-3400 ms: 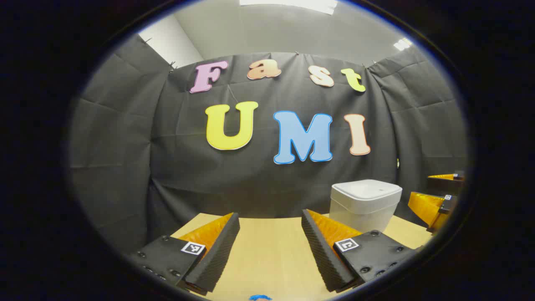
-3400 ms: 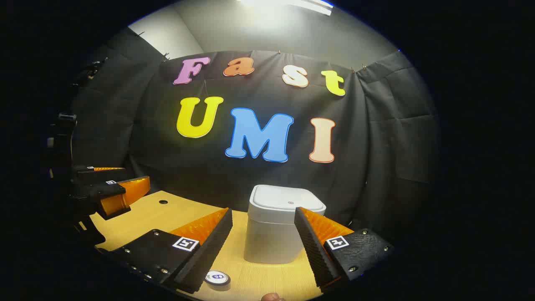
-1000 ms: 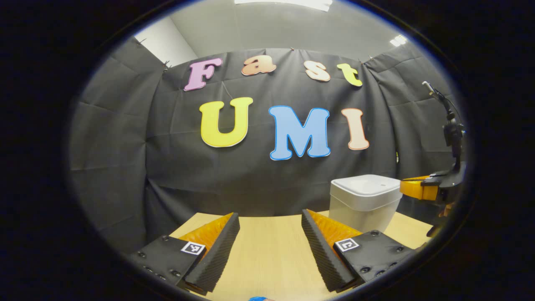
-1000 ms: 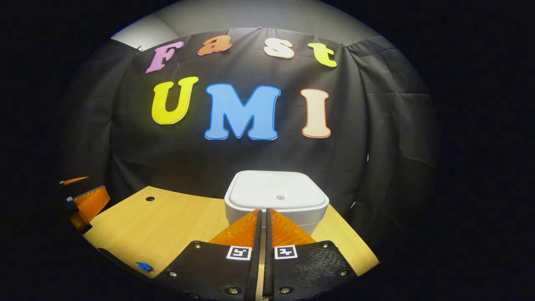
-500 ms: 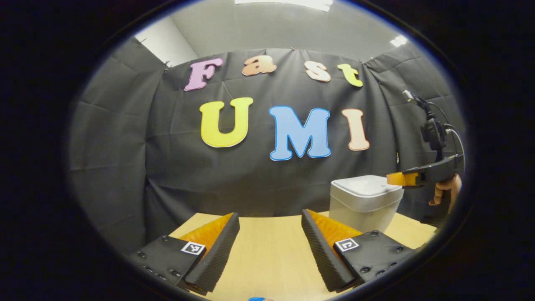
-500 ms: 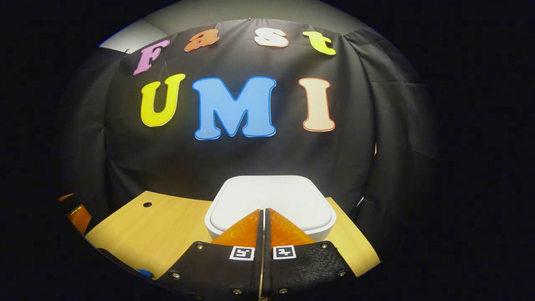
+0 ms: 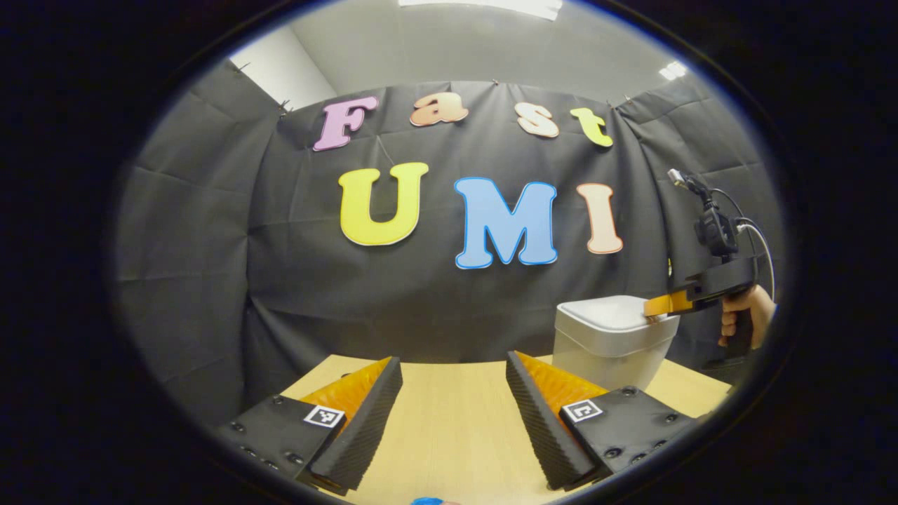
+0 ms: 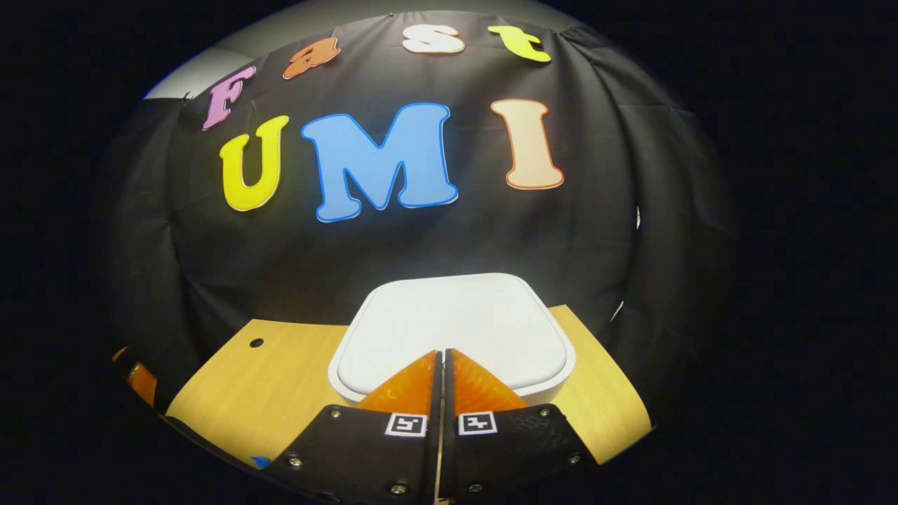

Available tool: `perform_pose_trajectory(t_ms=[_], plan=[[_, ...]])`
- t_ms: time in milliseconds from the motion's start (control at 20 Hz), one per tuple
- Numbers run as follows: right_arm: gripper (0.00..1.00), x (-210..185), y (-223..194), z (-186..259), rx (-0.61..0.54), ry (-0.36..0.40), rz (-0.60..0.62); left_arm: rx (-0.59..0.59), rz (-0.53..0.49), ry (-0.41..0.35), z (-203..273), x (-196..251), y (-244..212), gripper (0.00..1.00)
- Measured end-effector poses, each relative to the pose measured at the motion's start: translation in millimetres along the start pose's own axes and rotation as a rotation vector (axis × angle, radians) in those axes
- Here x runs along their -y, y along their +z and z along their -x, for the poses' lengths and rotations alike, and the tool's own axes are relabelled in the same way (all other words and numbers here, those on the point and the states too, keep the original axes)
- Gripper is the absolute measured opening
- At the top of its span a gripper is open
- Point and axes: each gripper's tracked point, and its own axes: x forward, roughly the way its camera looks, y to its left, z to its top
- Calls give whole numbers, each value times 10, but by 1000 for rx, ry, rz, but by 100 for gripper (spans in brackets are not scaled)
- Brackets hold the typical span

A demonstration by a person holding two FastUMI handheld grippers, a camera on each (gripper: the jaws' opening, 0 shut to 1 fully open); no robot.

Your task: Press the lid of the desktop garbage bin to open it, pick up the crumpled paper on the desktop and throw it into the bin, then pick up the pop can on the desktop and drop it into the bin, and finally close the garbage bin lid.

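Step in hand: pressing the lid (image 8: 452,322) of the garbage bin (image 7: 609,347) to spring it open; judged the first step, lid not yet raised.
Right gripper (image 8: 440,359): fingers closed flat together, nothing between them; tips lie over the near edge of the lid at lower centre of the right gripper view. In the left gripper view it sits at right of frame (image 7: 658,306), tips on the lid's right rim, held by a hand (image 7: 745,315).
Contact: appears touching; whether the latch is depressed cannot be told.
Doing it well: press straight down, short and firm; a slanted push could skid the bin on the desktop (image 8: 266,386). Lift clear promptly so the lid has room to swing.
Left gripper (image 7: 454,375): fingers spread wide, holding nothing, low over the desktop at bottom centre of its view, well apart from the bin.
Bin position: lower right of the left gripper view, against the booth wall (image 7: 435,301); lower centre of the right gripper view.
Other items: small blue scrap (image 7: 426,501) at bottom edge of the left gripper view, identity unclear; round hole (image 8: 257,343) in the desktop, left of the bin.
Obstructions: none seen between right gripper and lid.
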Motion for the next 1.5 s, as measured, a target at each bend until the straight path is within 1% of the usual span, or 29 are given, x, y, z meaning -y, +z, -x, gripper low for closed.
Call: perform_pose_trajectory(t_ms=[200, 300, 450, 500, 550, 750, 850, 900, 950, 1200, 1500], plan=[[2, -18, -53, -15, -15, 9, 20, -10, 1, 0, -19, 7, -45, 100], [2, -29, -70, -39, -2, 5, 41, -16, 2, 1, -28, 3, -59, 100], [2, -22, -71, -28, 7, 15, 16, -6, 1, 10, -21, -8, -23, 100], [2, -21, -22, 11, 9, 19, -9, -3, 3, 12, -27, -3, -14, 97], [1, -11, -19, -15, 16, 30, -20, -1, 4, 15, -14, -9, -12, 100], [1, 1, 169, 37, 86, 34, -36, 7, -6, 30, -4, -16, 25, 100], [1, -18, 358, 46, 141, 31, -23, 4, -7, 34, 15, -11, 39, 100], [1, -29, 475, 59, 172, 29, -8, 7, -5, 36, 16, -9, 53, 97], [1, -46, 570, 62, 199, 26, 8, 11, -3, 38, 22, -8, 65, 100], [1, -85, 1026, 79, 301, 23, 26, 23, 11, 52, 64, -46, 104, 100], [1, -124, 1179, 226, 355, 5, 62, 23, 26, 66, 84, -114, 80, 100]])
